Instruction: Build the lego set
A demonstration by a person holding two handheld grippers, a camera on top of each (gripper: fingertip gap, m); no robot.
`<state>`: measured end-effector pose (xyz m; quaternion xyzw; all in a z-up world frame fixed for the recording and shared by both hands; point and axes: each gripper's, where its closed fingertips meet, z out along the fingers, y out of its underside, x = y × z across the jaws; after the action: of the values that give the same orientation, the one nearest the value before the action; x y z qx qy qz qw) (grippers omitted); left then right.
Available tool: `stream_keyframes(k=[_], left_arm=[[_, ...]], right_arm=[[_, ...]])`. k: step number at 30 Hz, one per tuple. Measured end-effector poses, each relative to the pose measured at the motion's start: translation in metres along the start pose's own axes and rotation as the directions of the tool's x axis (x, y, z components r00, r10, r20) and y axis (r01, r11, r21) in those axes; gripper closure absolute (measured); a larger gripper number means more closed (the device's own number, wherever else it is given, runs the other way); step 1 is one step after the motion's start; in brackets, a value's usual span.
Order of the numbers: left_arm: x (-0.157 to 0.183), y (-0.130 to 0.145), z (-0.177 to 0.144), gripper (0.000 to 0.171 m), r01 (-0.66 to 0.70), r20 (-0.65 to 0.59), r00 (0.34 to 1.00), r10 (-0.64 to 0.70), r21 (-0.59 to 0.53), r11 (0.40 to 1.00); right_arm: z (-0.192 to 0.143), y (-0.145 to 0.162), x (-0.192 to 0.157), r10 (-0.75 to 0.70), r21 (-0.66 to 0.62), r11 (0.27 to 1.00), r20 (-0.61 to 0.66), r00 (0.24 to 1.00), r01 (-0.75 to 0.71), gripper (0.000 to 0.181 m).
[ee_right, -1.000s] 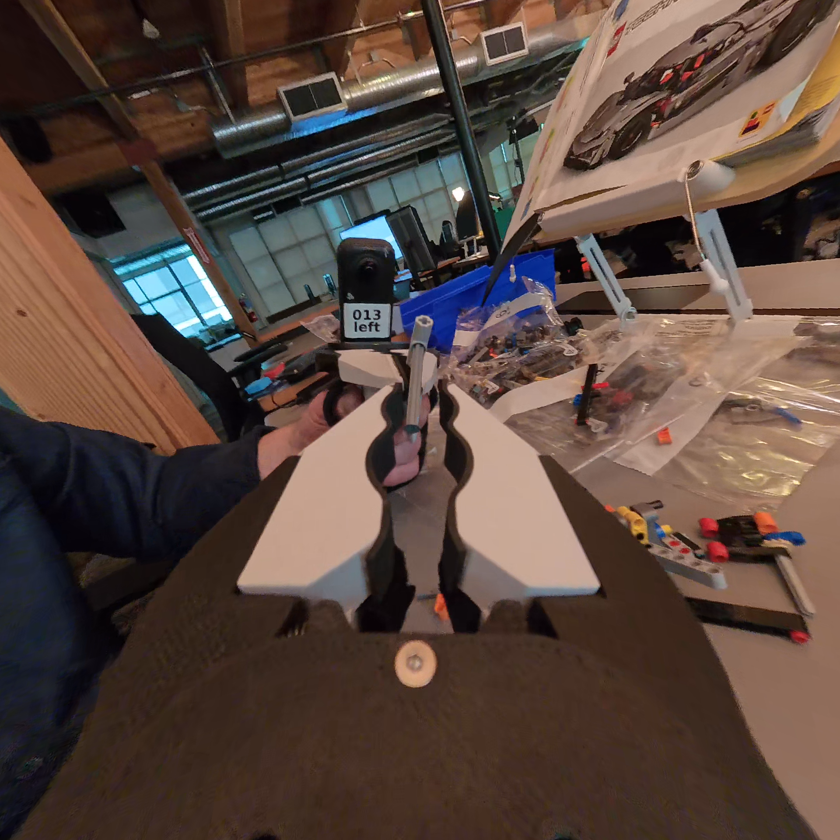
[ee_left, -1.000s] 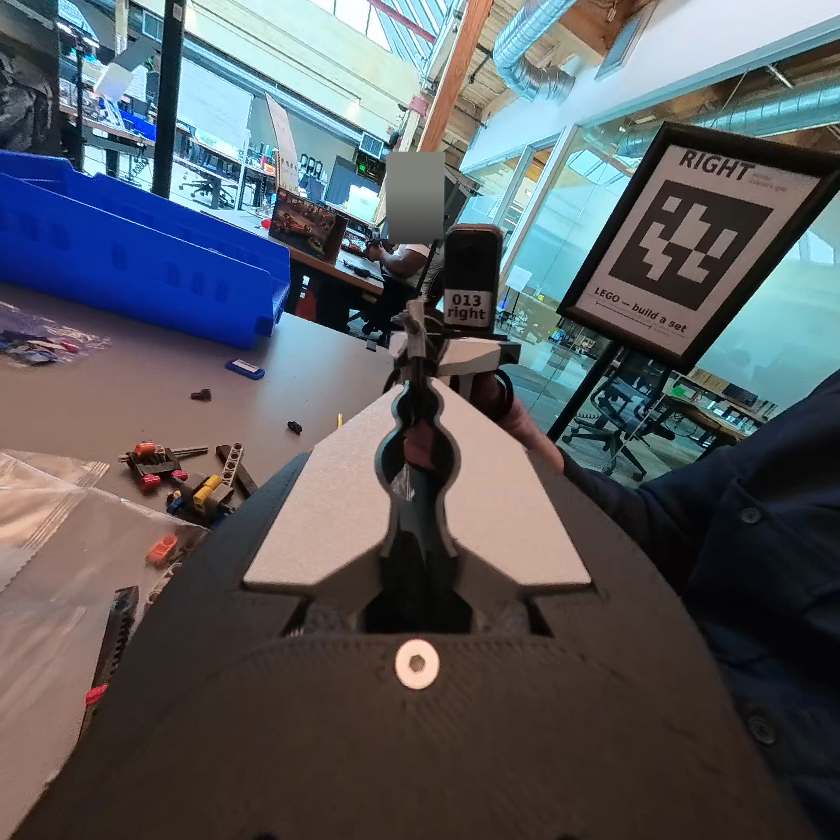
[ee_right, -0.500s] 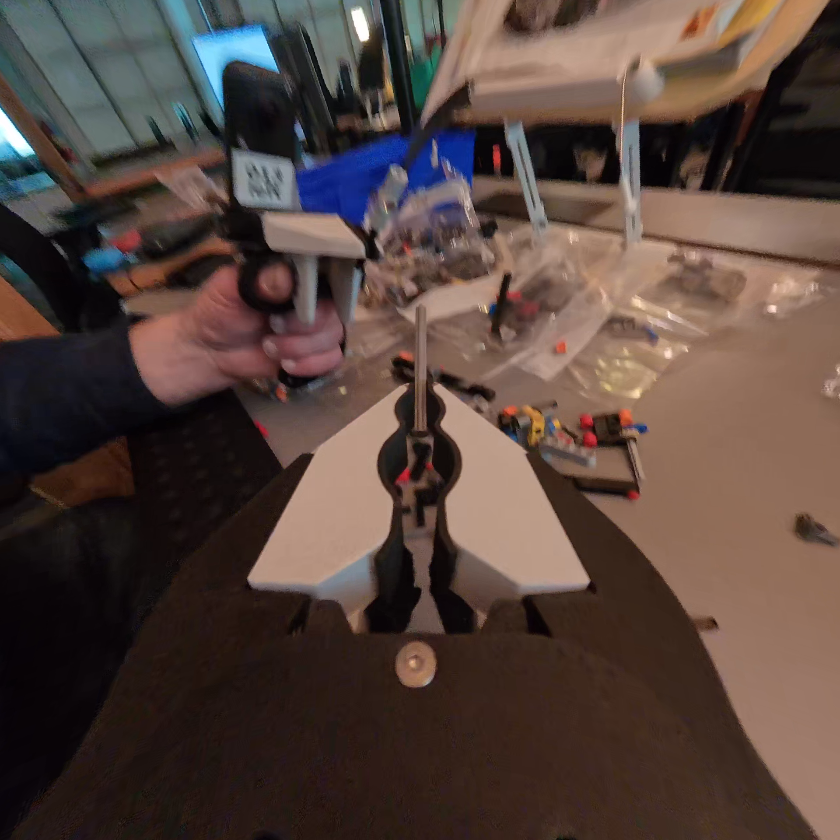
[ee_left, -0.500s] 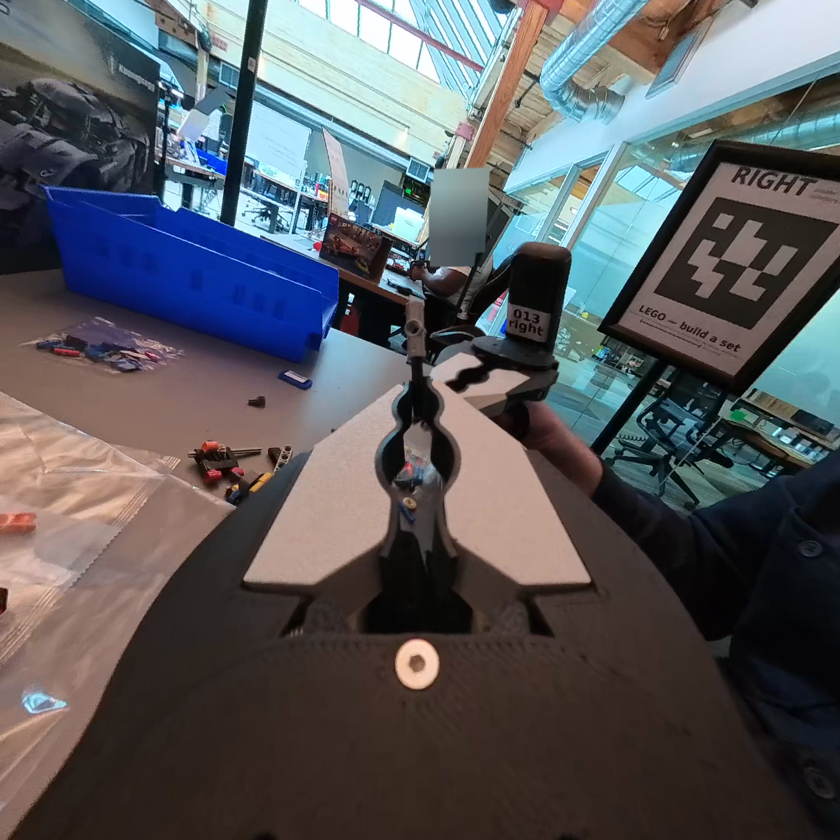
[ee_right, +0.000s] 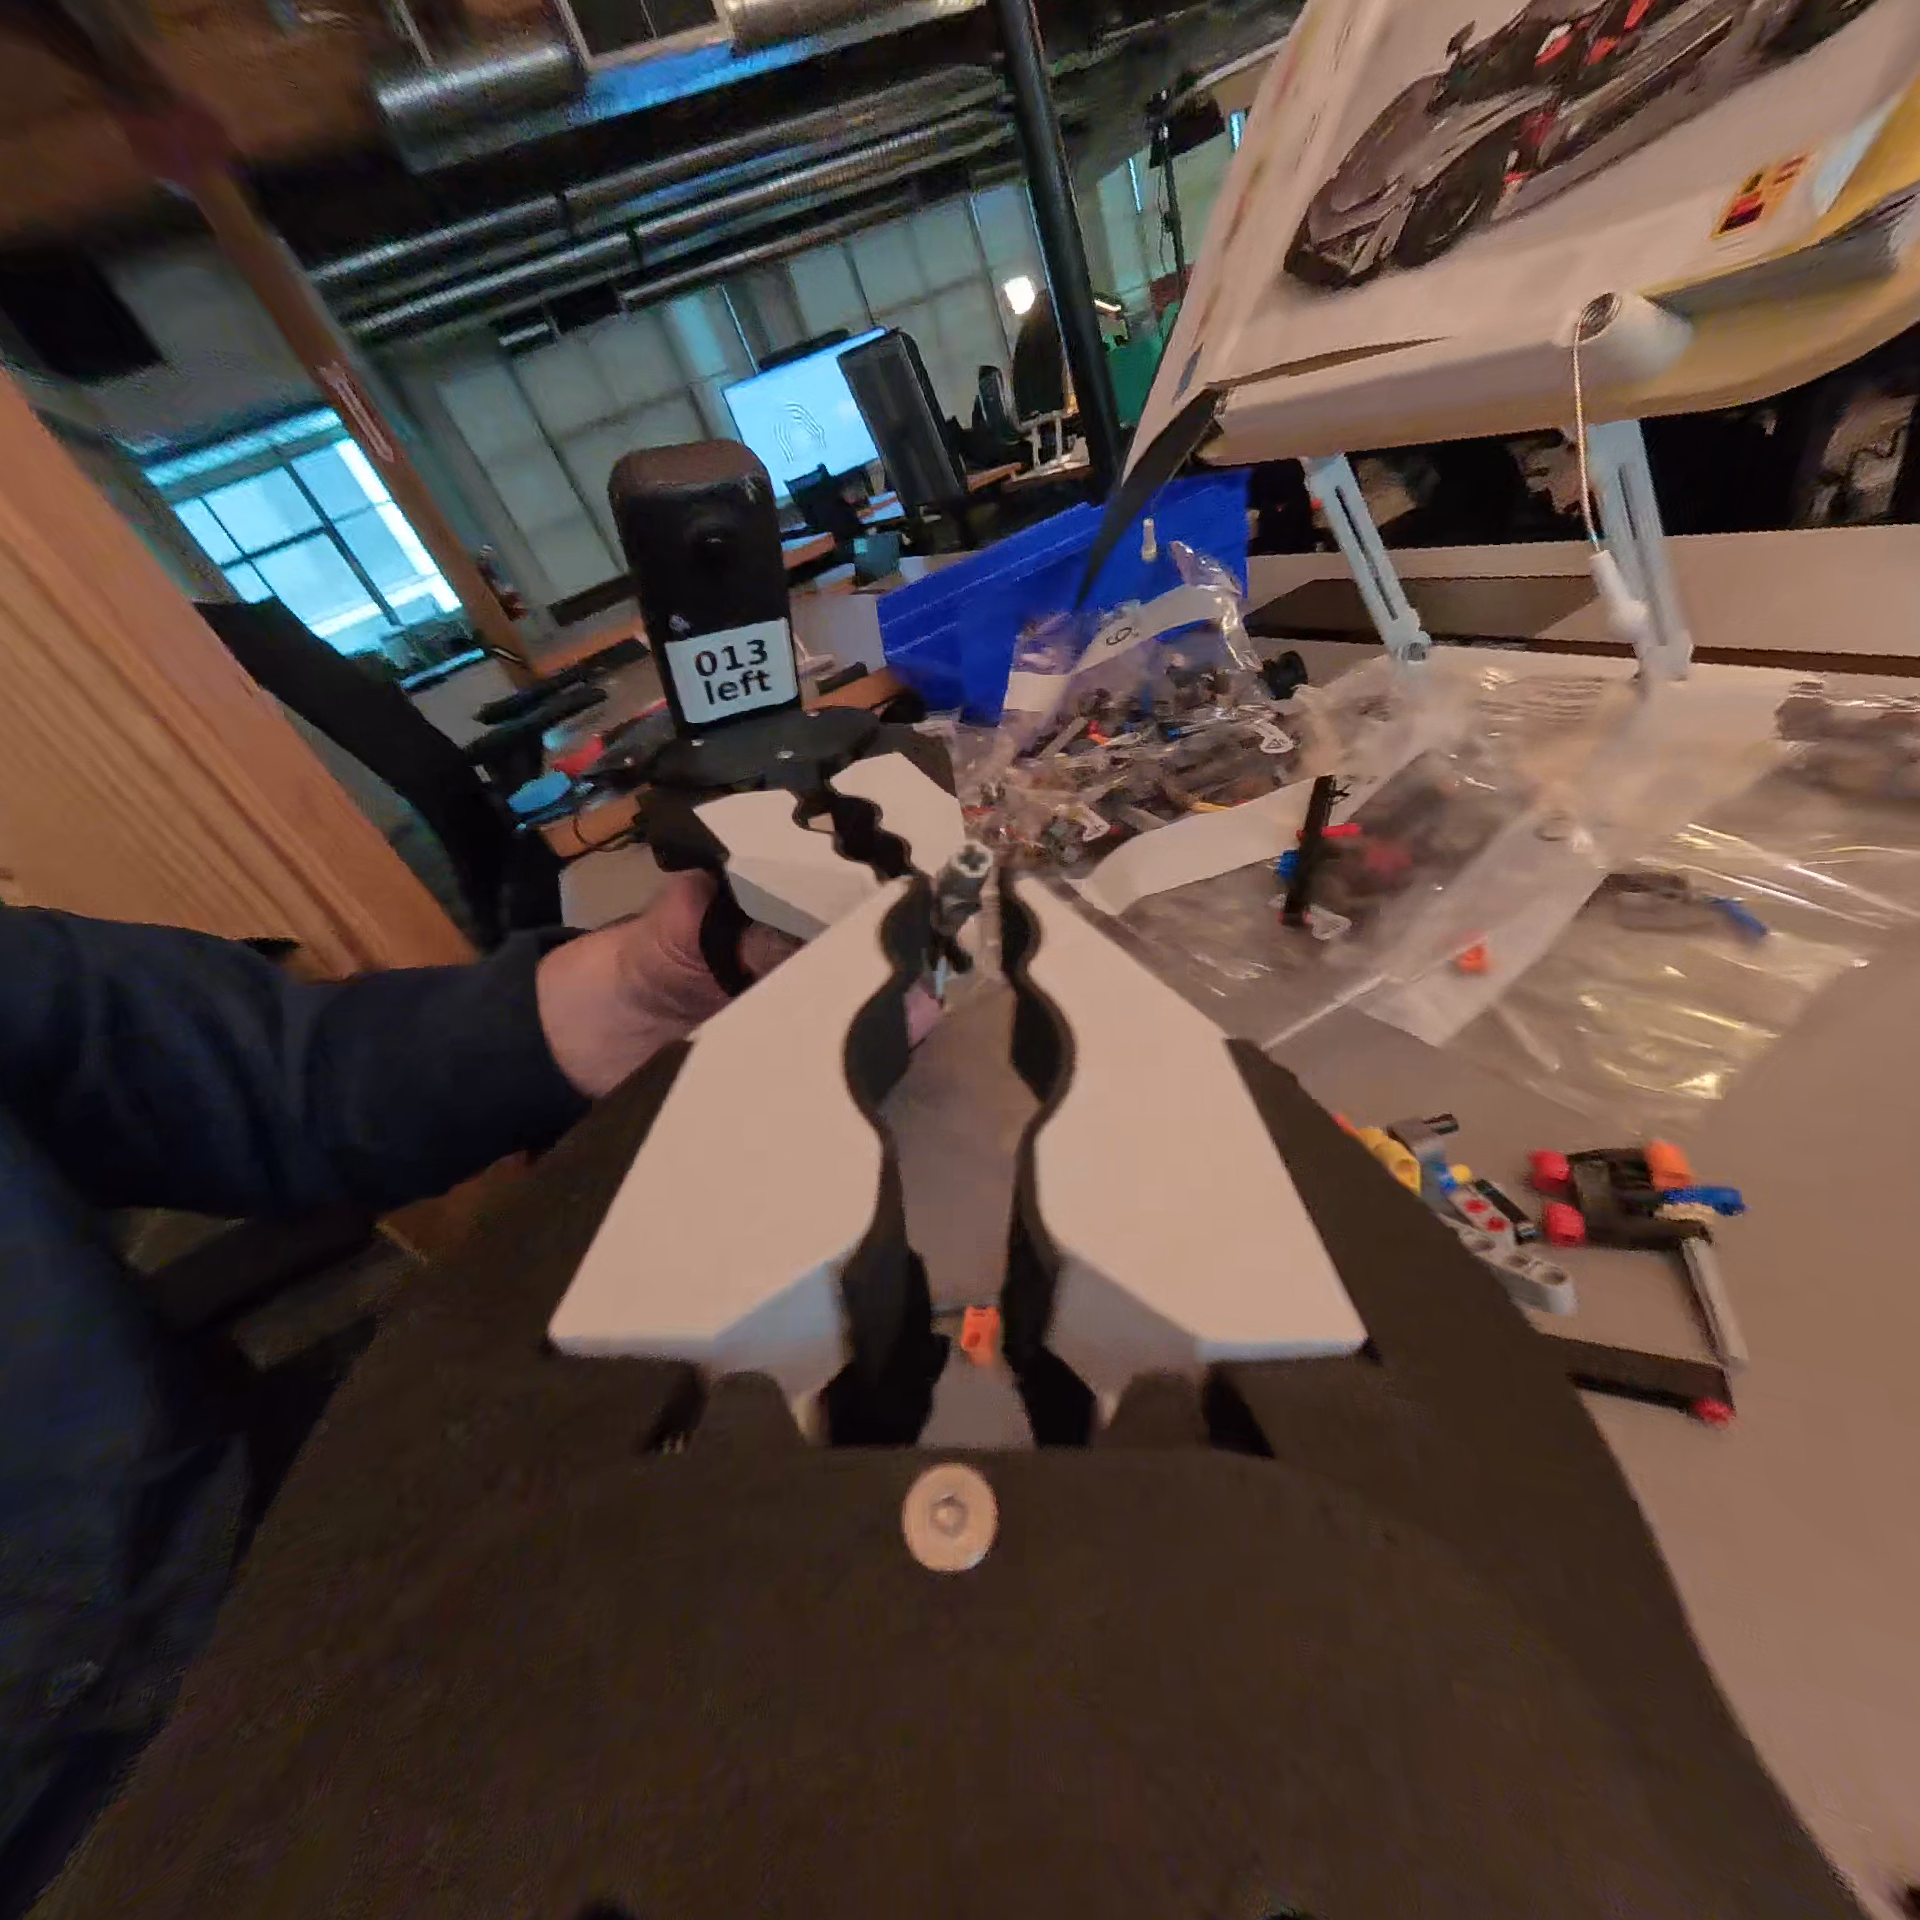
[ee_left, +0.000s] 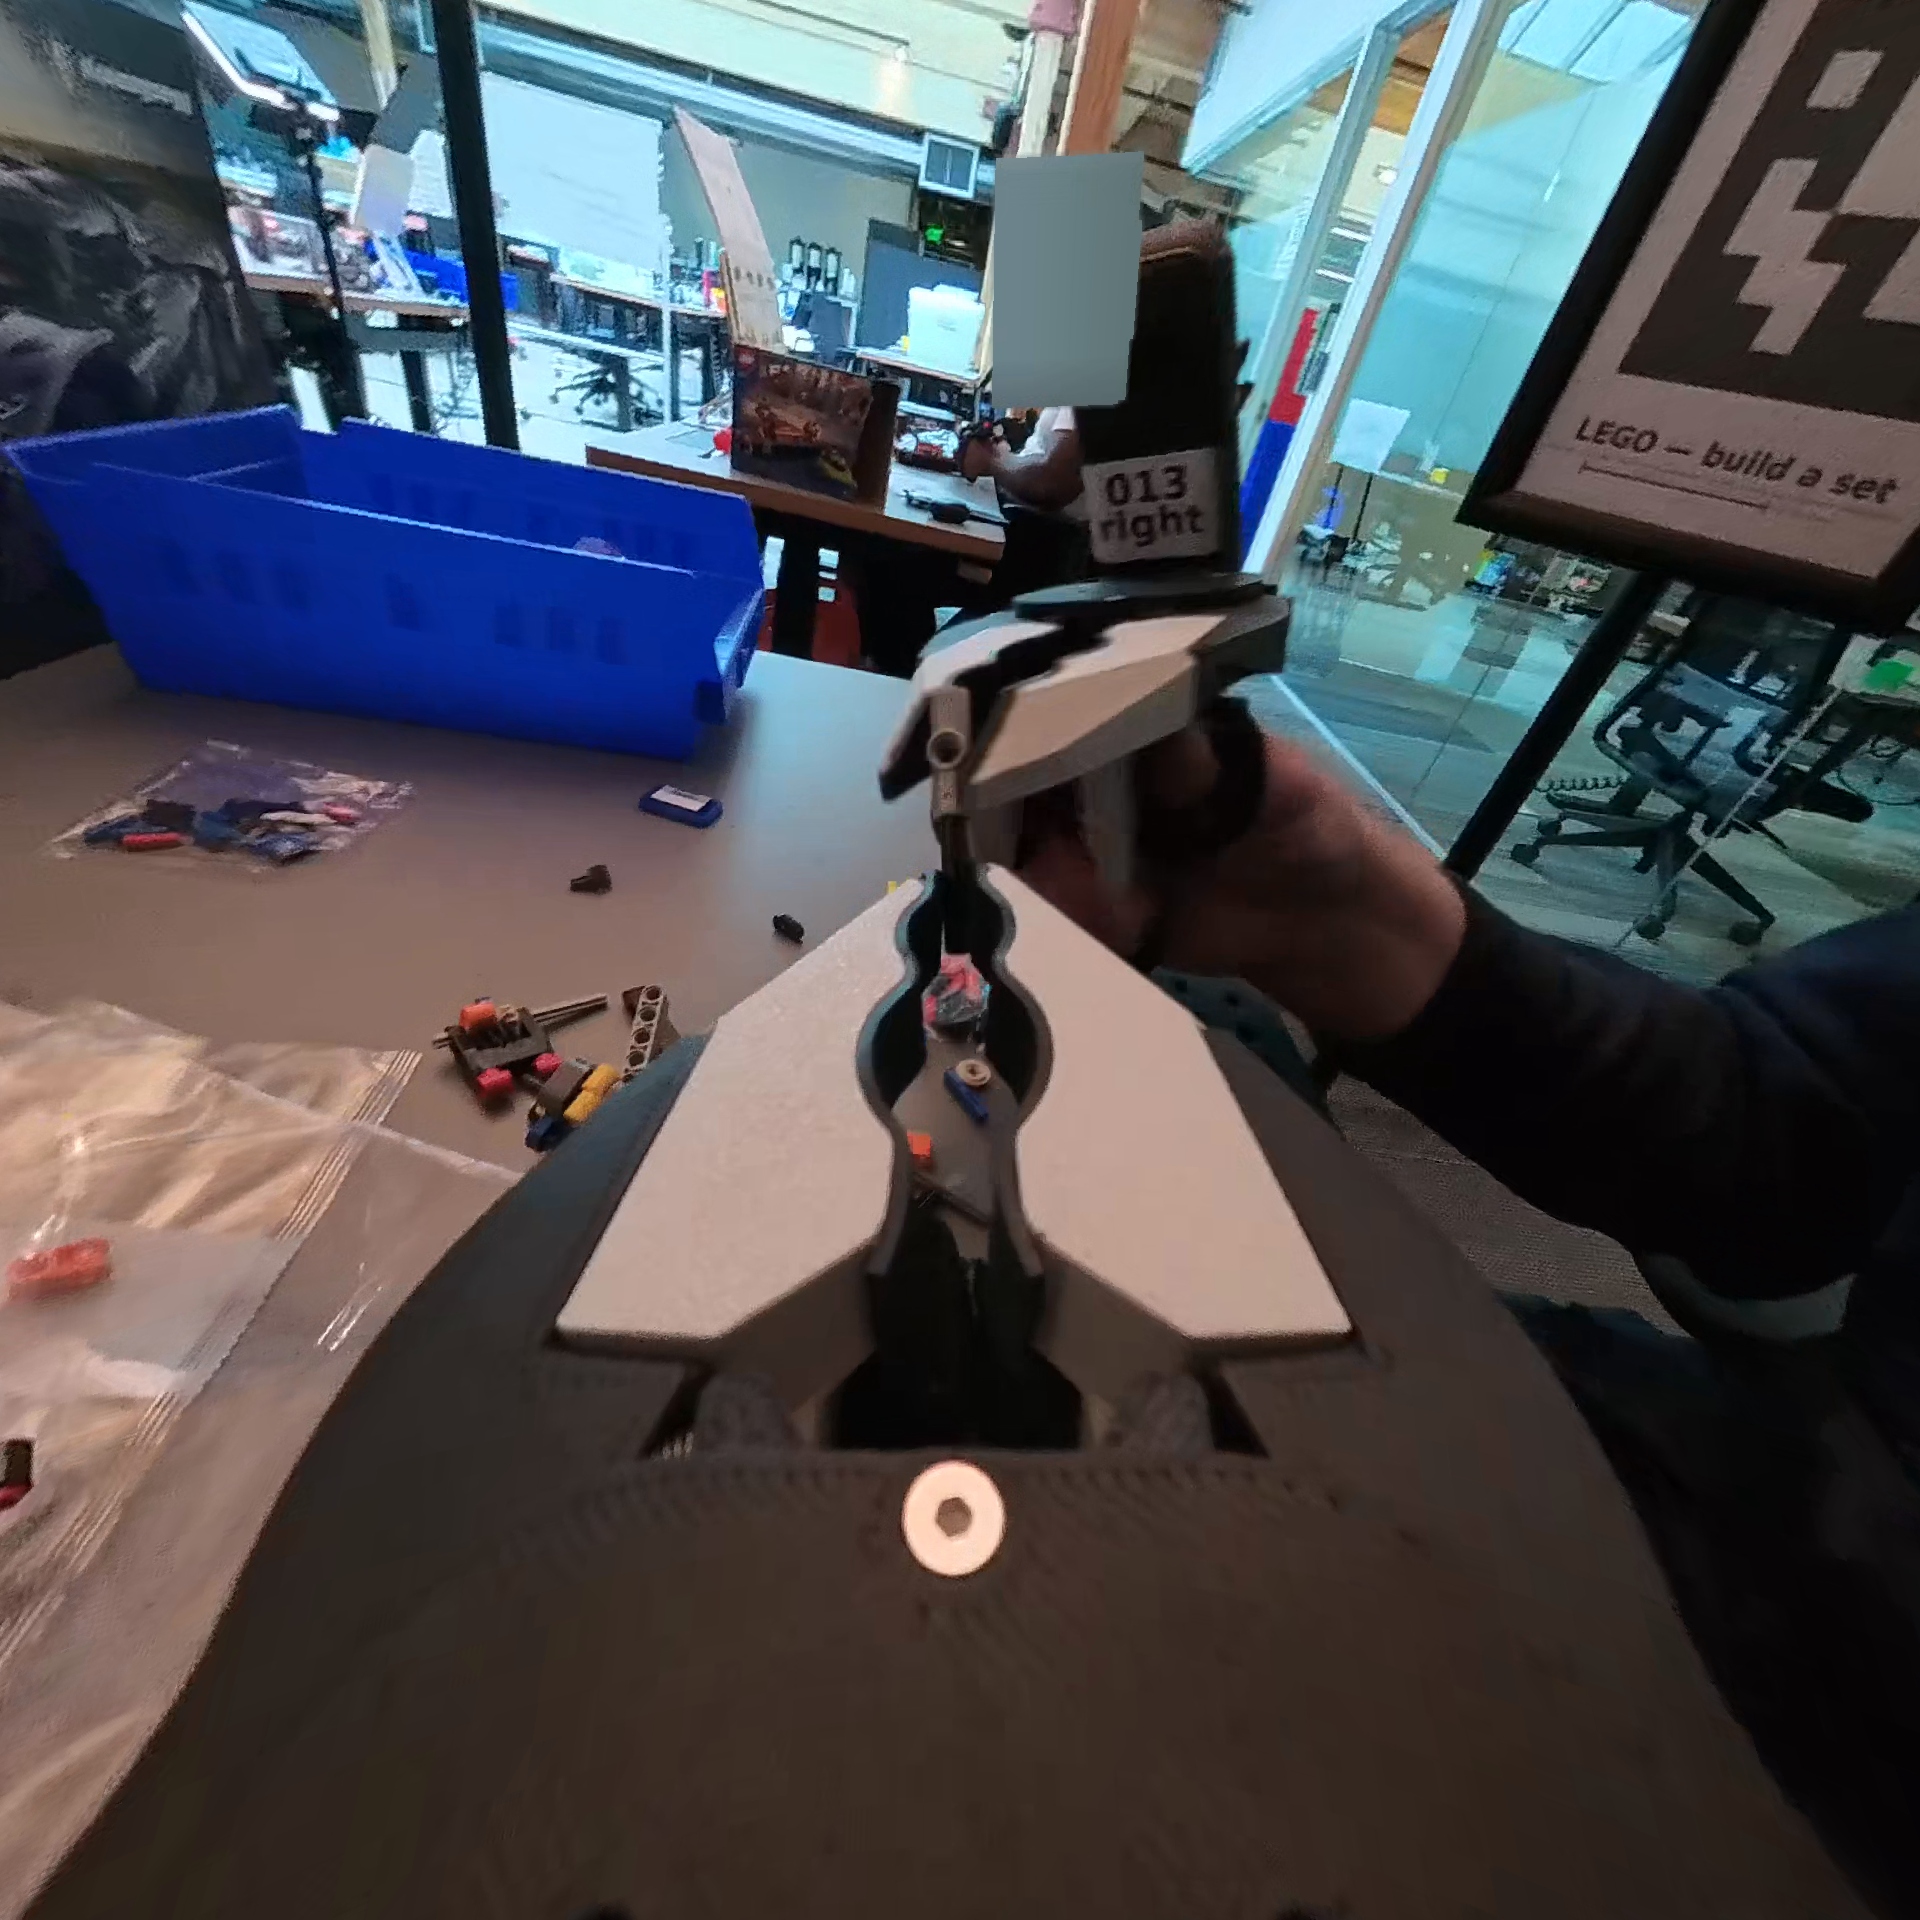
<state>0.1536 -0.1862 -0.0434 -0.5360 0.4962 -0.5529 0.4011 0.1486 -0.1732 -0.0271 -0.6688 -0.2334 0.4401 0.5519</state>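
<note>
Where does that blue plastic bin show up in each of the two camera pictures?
Left wrist view: the blue bin sits upper left, at the far edge of the table.
Right wrist view: the blue bin is upper middle, behind a bag of pieces.
Shared landmark: the small black and red part-built model on the table.

Left tool [ee_left: 948, 914] sits over table [ee_left: 312, 935] near edge, w/ right tool [ee_left: 935, 748] just beyond its tip; a rod [ee_left: 945, 790] runs between the two tips. Bin [ee_left: 416, 582] at far back-left of table. Small bag of parts [ee_left: 229, 810] lies in front of bin. Loose pieces [ee_left: 540, 1049] lie left of left tool, nearer than the bag. Flat bags [ee_left: 156, 1195] at near left. In right wrist view, booklet [ee_right: 1507, 187] sits on a stand [ee_right: 1621, 540] at back, full bags [ee_right: 1143, 748] below it, loose pieces right of right tool [ee_right: 961, 894].
</note>
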Motion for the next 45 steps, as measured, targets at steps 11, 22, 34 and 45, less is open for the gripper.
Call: stream_keyframes(k=[11,22,34,45], left_arm=[[0.003,0.0,0.001,0.169,-0.204,0.117,0.97,0.212,-0.079,0.976],[-0.014,0.07,0.016,0.168,-0.23,0.114,0.944,0.309,-0.443,0.867],[-0.02,0.093,0.025,0.155,-0.174,0.106,0.958,0.267,-0.524,0.834],[-0.03,0.081,0.019,0.155,-0.137,0.168,0.955,0.246,-0.485,0.864]], right_arm=[[0.0,-0.006,0.002,0.127,0.107,0.986,0.025,0.992,-0.129,0.177],[-0.043,-0.016,0.033,0.052,0.02,0.999,-0.157,0.986,-0.049,0.176],[-0.048,0.084,0.056,0.005,-0.463,0.879,-0.239,0.971,-0.119,0.163],[-0.133,0.085,0.073,-0.14,-0.621,0.775,-0.344,0.928,-0.114,0.151]])
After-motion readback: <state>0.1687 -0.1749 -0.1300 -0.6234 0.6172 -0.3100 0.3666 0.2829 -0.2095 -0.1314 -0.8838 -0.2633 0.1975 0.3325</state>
